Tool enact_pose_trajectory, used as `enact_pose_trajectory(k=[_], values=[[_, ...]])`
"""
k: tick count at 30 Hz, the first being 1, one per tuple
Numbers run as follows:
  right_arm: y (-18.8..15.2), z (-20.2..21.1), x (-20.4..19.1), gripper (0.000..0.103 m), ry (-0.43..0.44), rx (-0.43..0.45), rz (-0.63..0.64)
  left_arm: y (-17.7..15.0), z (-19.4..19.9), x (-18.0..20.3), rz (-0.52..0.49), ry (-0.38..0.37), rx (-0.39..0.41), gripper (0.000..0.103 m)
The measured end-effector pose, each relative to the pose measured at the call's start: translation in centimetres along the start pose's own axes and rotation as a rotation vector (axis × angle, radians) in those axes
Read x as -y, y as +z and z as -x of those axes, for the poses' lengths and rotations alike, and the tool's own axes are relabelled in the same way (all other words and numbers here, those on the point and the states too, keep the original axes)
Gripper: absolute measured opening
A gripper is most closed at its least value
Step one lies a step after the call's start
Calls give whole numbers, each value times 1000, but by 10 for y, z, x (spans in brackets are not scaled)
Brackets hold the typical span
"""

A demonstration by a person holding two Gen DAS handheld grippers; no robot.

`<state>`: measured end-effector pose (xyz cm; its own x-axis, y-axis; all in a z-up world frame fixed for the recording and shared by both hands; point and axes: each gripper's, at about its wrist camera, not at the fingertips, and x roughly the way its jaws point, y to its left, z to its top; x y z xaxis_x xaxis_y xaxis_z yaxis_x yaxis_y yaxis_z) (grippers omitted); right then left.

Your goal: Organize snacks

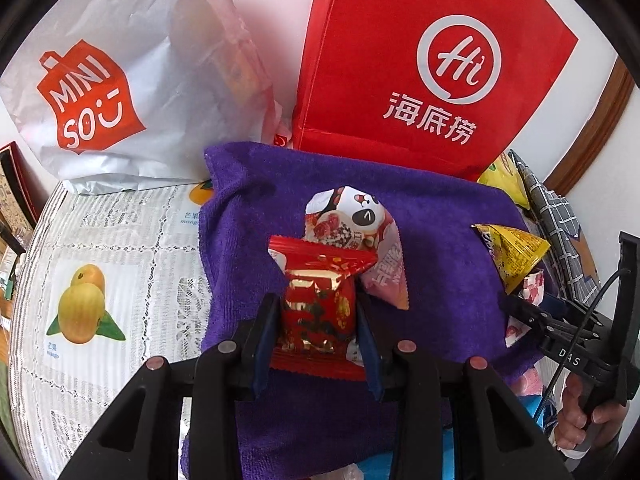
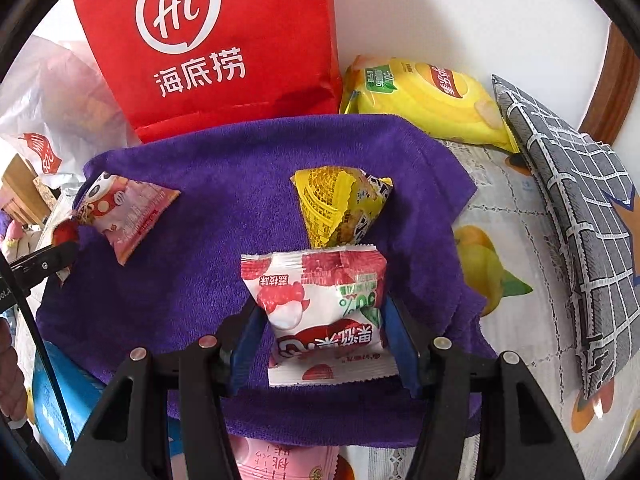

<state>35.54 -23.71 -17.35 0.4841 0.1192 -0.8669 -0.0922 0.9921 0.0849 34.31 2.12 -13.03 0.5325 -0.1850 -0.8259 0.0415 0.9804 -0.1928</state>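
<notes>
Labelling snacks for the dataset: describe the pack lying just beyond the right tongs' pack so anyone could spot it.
Start at the purple towel spread in front of the red paper bag. On its right half, just beyond the white-and-red pack in the right tongs, lies the yellow pyramid pack, the towel's only yellow one.

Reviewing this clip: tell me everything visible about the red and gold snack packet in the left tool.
The red and gold snack packet is a small pillow pack of glossy foil-like film, red with gold print, its two end seams crimped in a zigzag edge. It looks sealed and puffed. It sits lengthwise between the blue pads of the left tool, which press its two long sides. Below it lies the purple towel; whether it rests on the towel cannot be told. Its far end overlaps the pink panda packet in view.
</notes>
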Motion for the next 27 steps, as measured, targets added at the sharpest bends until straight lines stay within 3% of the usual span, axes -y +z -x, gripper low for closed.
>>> enact_pose_trajectory(k=[5,9,11,18,22,27], values=[[-1,10,-1,64,7,9,4,0,4,3,0,-21,-7,39],[-2,29,-3,69,-1,43,6,-3,18,7,-5,-21,18,56],[-4,38,-4,75,-8,58,7,-4,27,10,-8,-19,32,57],[-17,81,-3,78,-47,111,4,-14,62,17,-8,-14,73,63],[-31,112,-2,87,-80,161,2,-27,86,23,-16,-7,97,65],[-52,143,-2,88,-115,202,2,-47,113,28,-21,0,121,66]])
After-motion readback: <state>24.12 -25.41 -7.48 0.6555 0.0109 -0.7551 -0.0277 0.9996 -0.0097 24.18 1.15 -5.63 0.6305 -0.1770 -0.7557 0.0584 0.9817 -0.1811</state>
